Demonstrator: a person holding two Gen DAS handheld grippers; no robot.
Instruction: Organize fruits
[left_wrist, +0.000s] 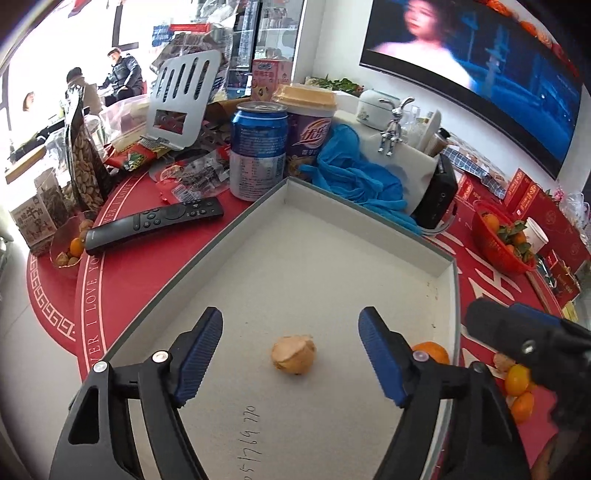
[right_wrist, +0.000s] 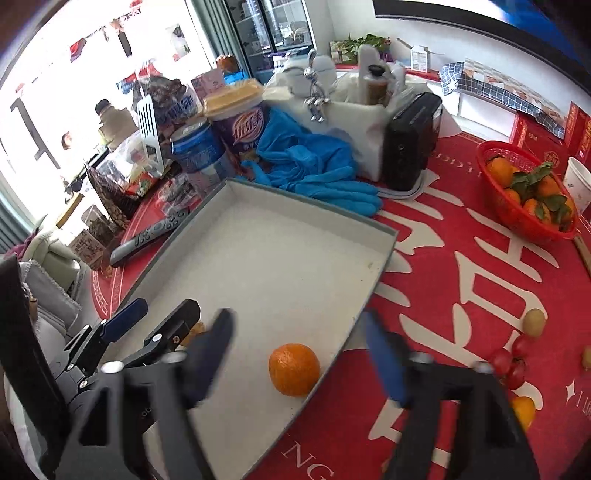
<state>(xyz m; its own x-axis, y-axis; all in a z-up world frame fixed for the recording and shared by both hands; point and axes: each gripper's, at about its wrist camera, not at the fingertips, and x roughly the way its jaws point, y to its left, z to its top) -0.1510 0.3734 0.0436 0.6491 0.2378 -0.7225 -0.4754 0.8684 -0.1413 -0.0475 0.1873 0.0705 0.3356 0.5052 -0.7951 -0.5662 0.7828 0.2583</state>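
A big white box (left_wrist: 332, 266) sits on the red tabletop (right_wrist: 461, 258). Everything here is told from that box.

The left hand-held gripper (left_wrist: 291, 354) hangs over the near part of the box. Its two blue fingers are far apart and hold nothing. A small tan fruit (left_wrist: 294, 355) (it looks peeled or cracked) lies on the box floor right between them, not touched.

The right hand-held gripper (right_wrist: 299, 360) is over the right side of the box. Its fingers are wide apart too, and look blurry. An orange (right_wrist: 294, 369) lies in the box, just beside the right wall, loose between the fingers.

Outside the box, to the right, lie little red fruits (right_wrist: 511, 363), a yellow-green fruit (right_wrist: 533, 323) and more small oranges (left_wrist: 519, 391). Farther right stands a red basket (right_wrist: 524, 192) of oranges. Behind the box are a blue can (left_wrist: 258, 147) and a blue cloth (right_wrist: 310, 166). A remote (left_wrist: 155, 225) lies to the left.
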